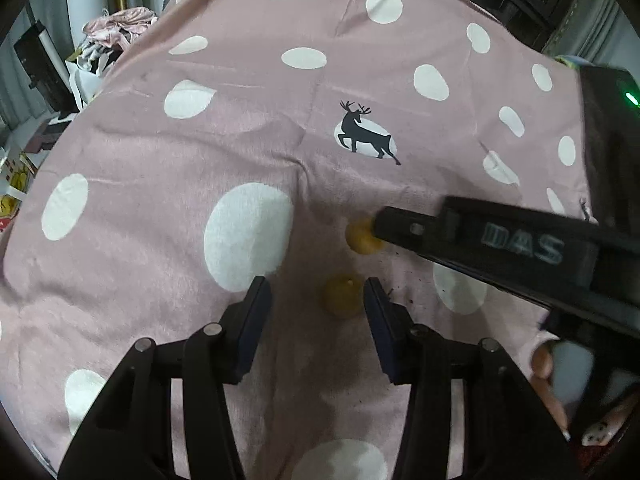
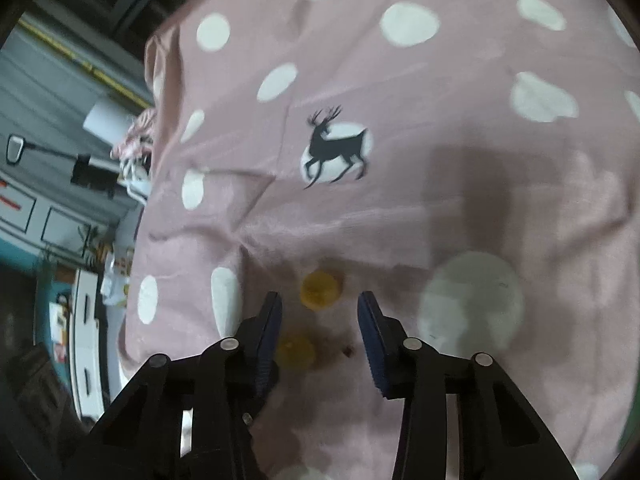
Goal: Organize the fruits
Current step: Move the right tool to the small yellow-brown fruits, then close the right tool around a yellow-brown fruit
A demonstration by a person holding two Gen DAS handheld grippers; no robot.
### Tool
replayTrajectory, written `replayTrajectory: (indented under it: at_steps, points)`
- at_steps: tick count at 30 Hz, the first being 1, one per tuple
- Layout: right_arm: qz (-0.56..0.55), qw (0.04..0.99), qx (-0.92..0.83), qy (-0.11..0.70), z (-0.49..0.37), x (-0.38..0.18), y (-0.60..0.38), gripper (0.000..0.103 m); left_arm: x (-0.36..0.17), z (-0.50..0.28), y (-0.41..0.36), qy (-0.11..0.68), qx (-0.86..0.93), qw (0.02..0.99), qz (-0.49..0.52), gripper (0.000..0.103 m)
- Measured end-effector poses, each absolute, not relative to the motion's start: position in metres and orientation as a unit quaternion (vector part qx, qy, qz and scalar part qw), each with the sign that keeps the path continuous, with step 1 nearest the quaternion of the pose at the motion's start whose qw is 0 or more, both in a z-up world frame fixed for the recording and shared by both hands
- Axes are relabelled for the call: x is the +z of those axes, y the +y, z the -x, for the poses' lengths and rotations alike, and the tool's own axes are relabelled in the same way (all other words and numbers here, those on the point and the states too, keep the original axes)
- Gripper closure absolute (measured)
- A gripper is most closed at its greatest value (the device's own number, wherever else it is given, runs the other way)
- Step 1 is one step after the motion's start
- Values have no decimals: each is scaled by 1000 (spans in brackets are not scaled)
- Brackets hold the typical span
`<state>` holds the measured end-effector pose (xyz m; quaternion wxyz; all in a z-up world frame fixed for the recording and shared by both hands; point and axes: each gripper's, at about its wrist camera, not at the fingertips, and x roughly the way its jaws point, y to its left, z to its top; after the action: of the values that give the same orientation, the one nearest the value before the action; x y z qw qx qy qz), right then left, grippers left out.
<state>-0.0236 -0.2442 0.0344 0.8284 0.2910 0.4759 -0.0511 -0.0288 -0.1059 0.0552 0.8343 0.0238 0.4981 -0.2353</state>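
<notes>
Below the deer print, both the left gripper and the right gripper hang with jaws apart over two yellow fruits, gripping nothing.

The left gripper hovers over a pink fleece blanket with white dots, jaws apart, a small round yellow fruit lying between its fingertips, close to the right one. The right gripper's black finger reaches in from the right, its tip covering part of a second small yellow fruit just beyond.
</notes>
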Motion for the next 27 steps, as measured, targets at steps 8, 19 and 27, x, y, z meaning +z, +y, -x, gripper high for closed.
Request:
replayTrajectory:
  at_steps: [8,19,27]
  points:
    - [-267,824,-41,499,3,19,-241,68,53,29,-109,501,-247,829,-28,63]
    - [-270,823,-28,500,3,11,-246,75,23,10,-121,539,-264,800,-11,75]
    - [-263,831,-41,488,15,19,-253,75,22,18,-130,516,-257,816,-45,77]
